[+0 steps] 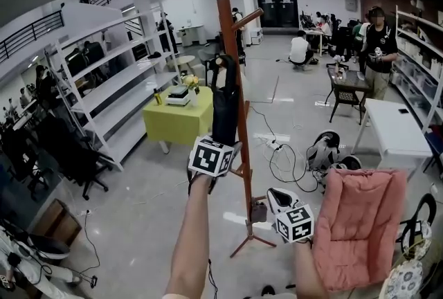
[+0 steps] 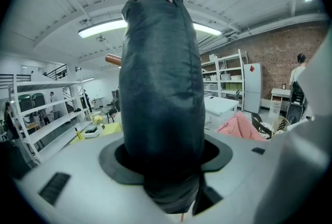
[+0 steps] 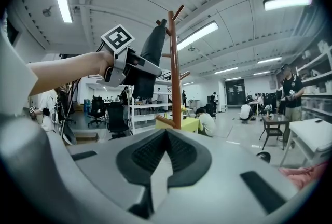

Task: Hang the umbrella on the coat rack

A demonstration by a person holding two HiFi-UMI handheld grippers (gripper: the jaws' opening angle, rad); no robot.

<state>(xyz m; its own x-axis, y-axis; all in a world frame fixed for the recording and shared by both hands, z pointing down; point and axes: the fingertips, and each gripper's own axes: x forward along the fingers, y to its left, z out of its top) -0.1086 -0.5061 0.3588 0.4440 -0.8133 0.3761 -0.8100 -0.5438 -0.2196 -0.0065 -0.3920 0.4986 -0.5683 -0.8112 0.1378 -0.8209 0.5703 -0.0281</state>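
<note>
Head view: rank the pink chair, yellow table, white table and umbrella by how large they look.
1. pink chair: largest, though it is nearest the camera.
2. yellow table and white table: look about alike, so not ranked.
3. umbrella: smallest.

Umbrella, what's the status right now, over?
Left gripper clamped on umbrella; right gripper shut, empty. Umbrella upright against coat rack, top by upper pegs. Nothing in the way.
</note>
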